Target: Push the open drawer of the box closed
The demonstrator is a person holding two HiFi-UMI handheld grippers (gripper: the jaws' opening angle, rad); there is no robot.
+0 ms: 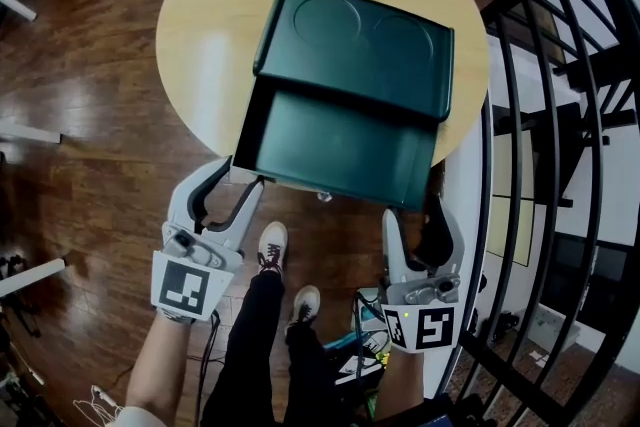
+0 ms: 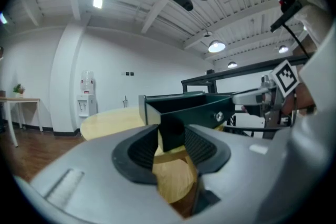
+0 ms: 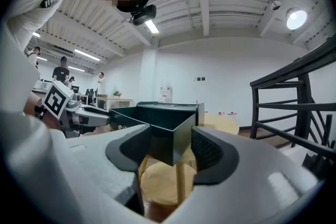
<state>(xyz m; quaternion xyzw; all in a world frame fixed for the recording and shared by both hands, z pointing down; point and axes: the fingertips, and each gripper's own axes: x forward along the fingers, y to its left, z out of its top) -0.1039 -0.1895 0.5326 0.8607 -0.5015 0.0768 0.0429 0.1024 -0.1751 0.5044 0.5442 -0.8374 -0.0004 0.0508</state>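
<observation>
We hold the left gripper point(image 1: 240, 177) and right gripper point(image 1: 415, 213) nearly level, fingers spread, each straddling a front corner of the box's point(image 1: 360, 35) open drawer point(image 1: 340, 150), which overhangs the round worktop point(image 1: 210, 25).

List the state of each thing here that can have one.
drawer: pulled out, empty
box: upright on the round table, drawer open
left gripper: open, drawer's front left corner between the jaws, not clamped
right gripper: open, drawer's front right corner between the jaws, not clamped
</observation>
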